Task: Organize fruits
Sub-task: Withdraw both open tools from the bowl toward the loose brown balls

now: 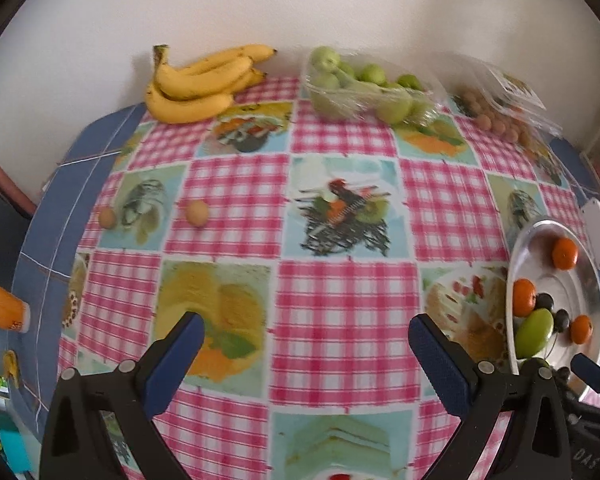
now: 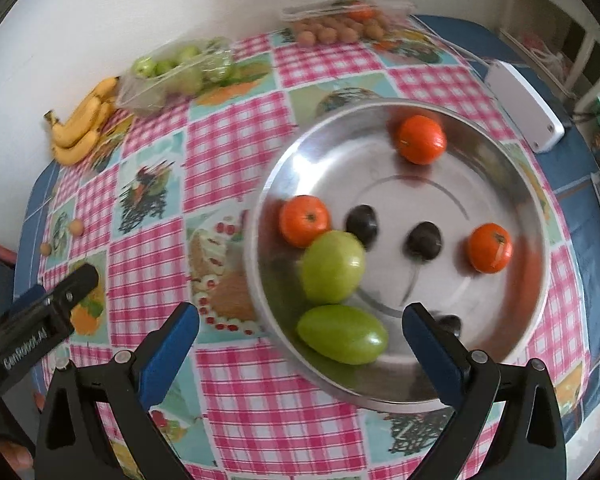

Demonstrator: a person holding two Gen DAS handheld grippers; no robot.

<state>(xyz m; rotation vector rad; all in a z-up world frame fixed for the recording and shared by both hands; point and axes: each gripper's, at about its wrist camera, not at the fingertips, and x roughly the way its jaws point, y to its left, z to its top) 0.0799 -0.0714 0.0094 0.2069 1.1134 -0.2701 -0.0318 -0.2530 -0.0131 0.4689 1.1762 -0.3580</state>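
A round metal plate [image 2: 440, 196] holds three oranges [image 2: 420, 139], two green fruits [image 2: 332, 266] and a few dark plums [image 2: 424, 240]. My right gripper [image 2: 302, 316] hovers open over the plate's near edge, above the nearer green fruit [image 2: 342, 339], with nothing between its fingers. My left gripper [image 1: 306, 328] hangs open over the checked tablecloth, left of the plate [image 1: 540, 226]. At the back lie bananas [image 1: 204, 80], a wrapped tray of green fruit [image 1: 360, 88] and a clear box of small tan fruits [image 1: 496, 116]. Two loose tan fruits [image 1: 197, 212] rest at the left.
A white box [image 2: 524, 104] sits behind the plate near the table's right edge. An orange object [image 1: 0, 300] stands off the table's left side. The wall runs close behind the bananas and packs. The left gripper [image 2: 60, 284] shows at the right view's left edge.
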